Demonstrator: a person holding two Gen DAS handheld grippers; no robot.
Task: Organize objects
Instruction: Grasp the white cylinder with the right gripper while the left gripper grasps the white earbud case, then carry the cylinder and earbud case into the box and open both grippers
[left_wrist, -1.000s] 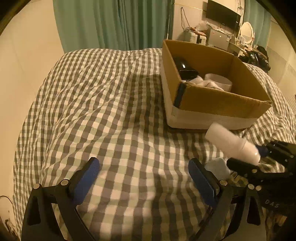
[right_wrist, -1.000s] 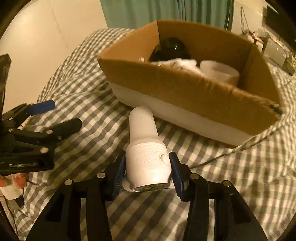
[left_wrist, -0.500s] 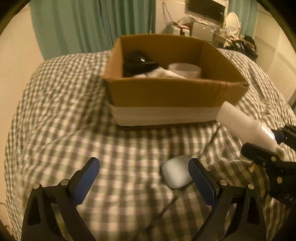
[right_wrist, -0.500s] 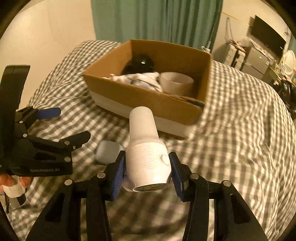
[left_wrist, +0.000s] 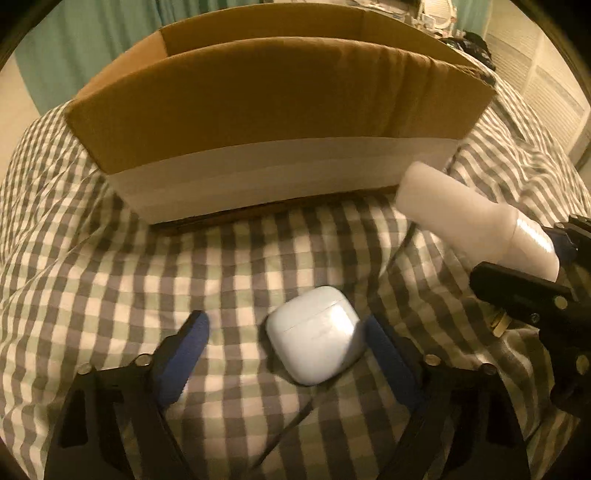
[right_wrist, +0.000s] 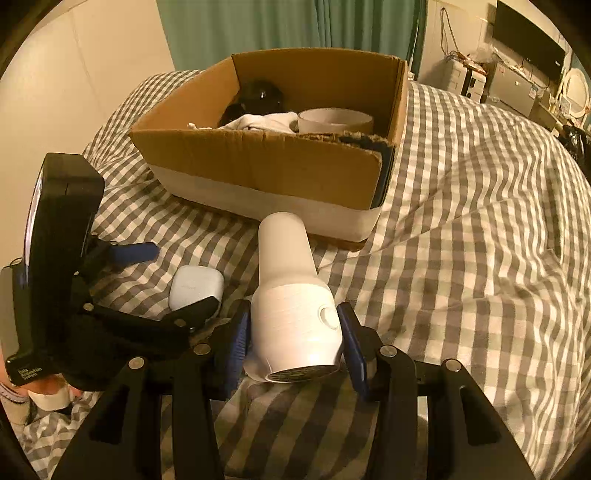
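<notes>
My left gripper (left_wrist: 284, 332) is open and low over the bed. A pale blue earbud case (left_wrist: 314, 334) lies on the checked cover between its fingers, close to the right finger. The case also shows in the right wrist view (right_wrist: 195, 288). My right gripper (right_wrist: 295, 328) is shut on a white bottle-shaped device (right_wrist: 291, 299), held above the cover. That device shows at the right of the left wrist view (left_wrist: 476, 225). An open cardboard box (right_wrist: 258, 162) stands just beyond, holding a black object (right_wrist: 260, 96), a white cloth (right_wrist: 258, 122) and a white round container (right_wrist: 334, 120).
The checked bed cover (right_wrist: 480, 221) spreads wide to the right of the box. A thin cable (left_wrist: 288, 428) runs under the case. Green curtains (right_wrist: 258, 26) and a cream wall stand behind. Cluttered furniture (right_wrist: 517, 74) is at the far right.
My left gripper has swung toward the box and dropped low, bringing the earbud case between its fingers. My right gripper has lifted and pulled back with the white device still in it.
</notes>
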